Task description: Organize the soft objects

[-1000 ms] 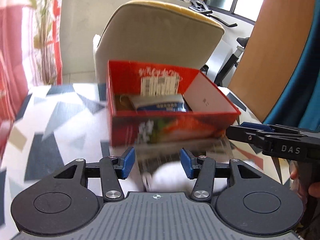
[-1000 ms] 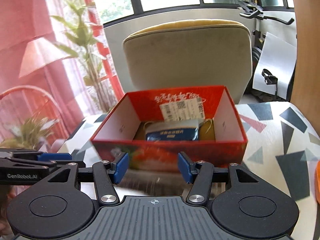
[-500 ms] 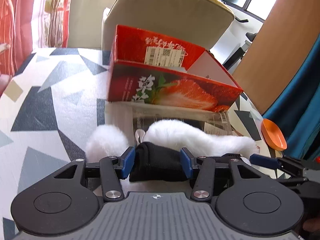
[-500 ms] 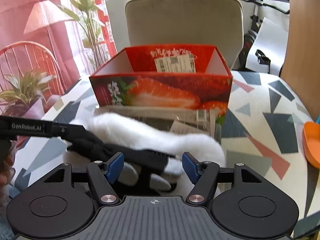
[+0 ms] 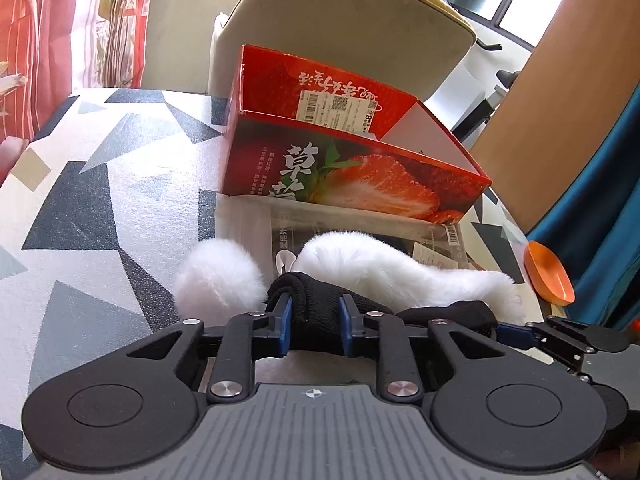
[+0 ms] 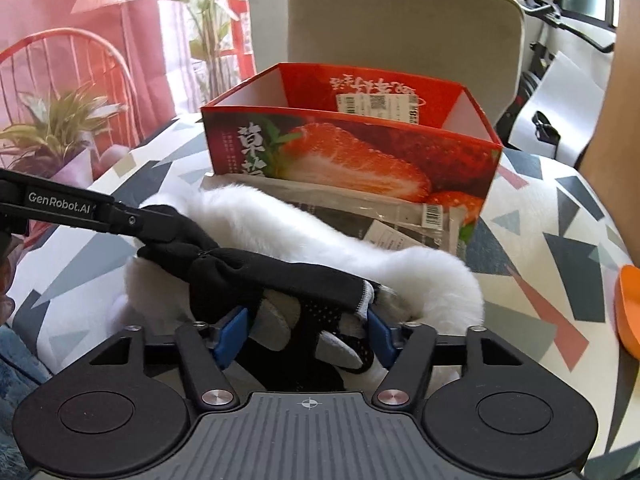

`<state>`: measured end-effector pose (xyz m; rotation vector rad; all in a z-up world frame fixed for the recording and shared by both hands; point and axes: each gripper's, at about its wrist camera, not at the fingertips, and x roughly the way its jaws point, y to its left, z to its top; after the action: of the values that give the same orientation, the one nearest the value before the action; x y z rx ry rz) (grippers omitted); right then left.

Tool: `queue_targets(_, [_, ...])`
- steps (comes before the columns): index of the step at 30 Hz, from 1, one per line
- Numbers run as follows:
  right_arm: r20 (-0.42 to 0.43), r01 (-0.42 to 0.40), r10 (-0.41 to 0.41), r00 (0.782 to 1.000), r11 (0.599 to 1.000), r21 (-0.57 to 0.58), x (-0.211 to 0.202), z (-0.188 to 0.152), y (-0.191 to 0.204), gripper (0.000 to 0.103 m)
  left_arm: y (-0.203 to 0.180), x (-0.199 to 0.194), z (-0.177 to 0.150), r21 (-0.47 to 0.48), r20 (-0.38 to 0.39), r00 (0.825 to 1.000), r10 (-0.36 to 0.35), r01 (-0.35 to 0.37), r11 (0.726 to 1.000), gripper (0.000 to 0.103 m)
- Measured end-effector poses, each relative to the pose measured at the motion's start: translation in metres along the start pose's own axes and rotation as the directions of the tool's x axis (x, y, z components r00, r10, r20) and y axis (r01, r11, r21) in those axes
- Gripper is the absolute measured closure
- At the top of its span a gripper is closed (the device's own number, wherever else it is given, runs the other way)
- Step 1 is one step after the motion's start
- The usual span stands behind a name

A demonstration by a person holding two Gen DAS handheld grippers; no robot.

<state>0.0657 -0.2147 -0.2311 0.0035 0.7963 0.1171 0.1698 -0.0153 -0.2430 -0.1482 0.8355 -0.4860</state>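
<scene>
A black glove [image 5: 320,300] [image 6: 280,272] with grey palm pads lies across a white fluffy piece [image 5: 380,264] [image 6: 280,228] on the patterned table. My left gripper [image 5: 315,322] is closing, and its blue pads pinch one end of the glove. In the right wrist view the left gripper [image 6: 140,224] reaches in from the left edge into that end. My right gripper [image 6: 306,336] is closing too. The glove's padded part lies between its pads, which stand apart. Behind stands an open red strawberry box [image 5: 360,184] [image 6: 340,152].
Clear plastic packets [image 5: 360,220] [image 6: 380,216] lie against the box front, under the fluffy piece. An orange dish [image 5: 548,276] [image 6: 628,308] sits at the table's right edge. A beige chair [image 5: 340,12] stands behind the box. The table [image 5: 100,184] stretches to the left.
Both grippers have dropped from box height down to the glove on the fluffy piece. The left jaws have narrowed onto the black glove. The right jaws now straddle its other end.
</scene>
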Motion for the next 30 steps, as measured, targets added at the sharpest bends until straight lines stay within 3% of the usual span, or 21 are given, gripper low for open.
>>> queue_targets(1, [-0.004,-0.006,0.006,1.000,1.000,-0.002,0.002,0.000,0.000,0.054,0.000,0.000,0.000,0.002,0.001,1.000,-0.003,0.003,1.000,0.081])
queue_targets(3, [-0.010,-0.019,0.019,1.000,1.000,-0.002,0.004,0.001,0.001,0.071,-0.001,-0.002,-0.001,0.005,0.006,1.000,-0.010,0.010,1.000,0.083])
queue_targets(7, [0.018,-0.040,0.040,0.999,0.999,-0.013,-0.005,0.008,0.004,0.085,0.002,-0.009,0.001,-0.004,0.033,0.999,-0.013,0.013,1.000,0.084])
queue_targets(20, [0.184,-0.089,0.094,0.978,0.995,-0.033,-0.033,0.075,-0.004,0.087,-0.008,-0.039,0.054,0.025,0.185,0.983,-0.006,0.002,1.000,0.085])
queue_targets(26, [0.248,-0.037,0.047,0.968,0.998,-0.045,-0.021,0.116,-0.021,0.087,-0.024,-0.027,0.100,0.082,0.236,0.971,-0.027,0.008,0.997,0.085])
queue_targets(30, [0.262,0.019,-0.003,0.965,0.998,-0.062,0.003,0.148,-0.037,0.087,-0.036,-0.002,0.132,0.096,0.222,0.974,-0.031,0.010,0.995,0.085])
